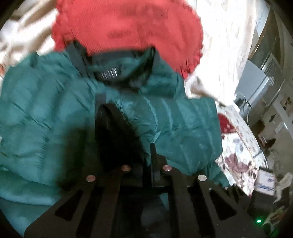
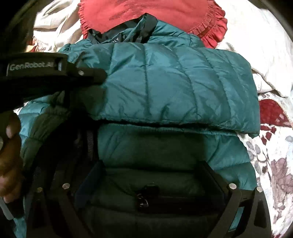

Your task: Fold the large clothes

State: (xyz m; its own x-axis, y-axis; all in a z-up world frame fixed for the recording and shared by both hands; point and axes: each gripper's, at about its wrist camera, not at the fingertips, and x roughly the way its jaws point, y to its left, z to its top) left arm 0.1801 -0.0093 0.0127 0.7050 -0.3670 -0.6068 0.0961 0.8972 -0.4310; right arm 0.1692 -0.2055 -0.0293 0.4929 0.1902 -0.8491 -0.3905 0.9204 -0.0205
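Teal puffer jacket [image 2: 164,87] has a sleeve folded across, left gripper [image 2: 98,74] pinched closed at its 9 o'clock edge, right gripper [image 2: 155,183] wide open and empty, so smooth it flat first.

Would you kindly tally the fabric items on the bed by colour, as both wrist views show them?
Teal: 1, the jacket
Red: 1, the frilled cushion
White: 1, the blanket
Floral print: 1, the bedsheet
Total: 4
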